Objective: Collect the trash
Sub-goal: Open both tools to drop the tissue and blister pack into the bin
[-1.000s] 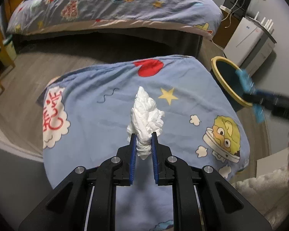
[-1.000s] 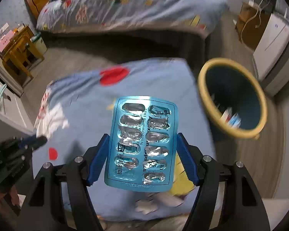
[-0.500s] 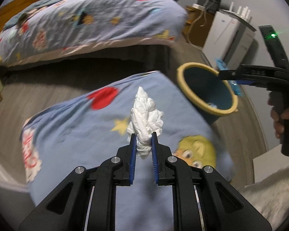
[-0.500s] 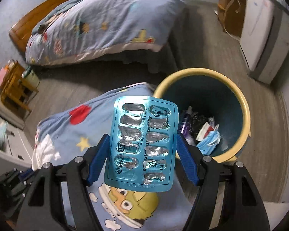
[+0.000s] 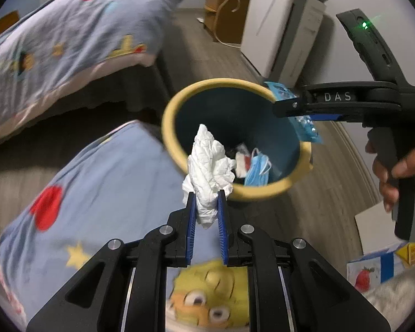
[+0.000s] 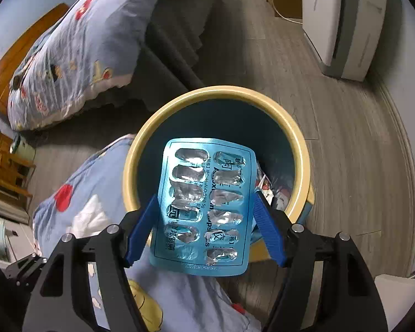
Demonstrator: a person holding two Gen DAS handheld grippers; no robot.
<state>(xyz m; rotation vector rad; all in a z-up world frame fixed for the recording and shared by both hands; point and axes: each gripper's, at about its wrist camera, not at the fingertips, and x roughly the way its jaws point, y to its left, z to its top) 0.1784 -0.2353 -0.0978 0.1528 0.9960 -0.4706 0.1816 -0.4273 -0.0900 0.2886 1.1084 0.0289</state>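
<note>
Crumpled white tissue pinched in left gripper, nearly closed. Right gripper, half-open, clamps blue foil blister pack above yellow-rimmed bin.

Crinkled white paper tissue, glossy foil blister pack, printed cloth cover, matt wood-grain floor

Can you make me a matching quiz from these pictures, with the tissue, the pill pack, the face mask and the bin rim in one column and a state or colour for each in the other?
1. crumpled tissue
2. blister pack
3. face mask
4. trash bin rim

A. lying inside the bin
B. yellow
C. pinched in the left gripper
D. held between the right gripper fingers

Pairs: 1-C, 2-D, 3-A, 4-B
</note>
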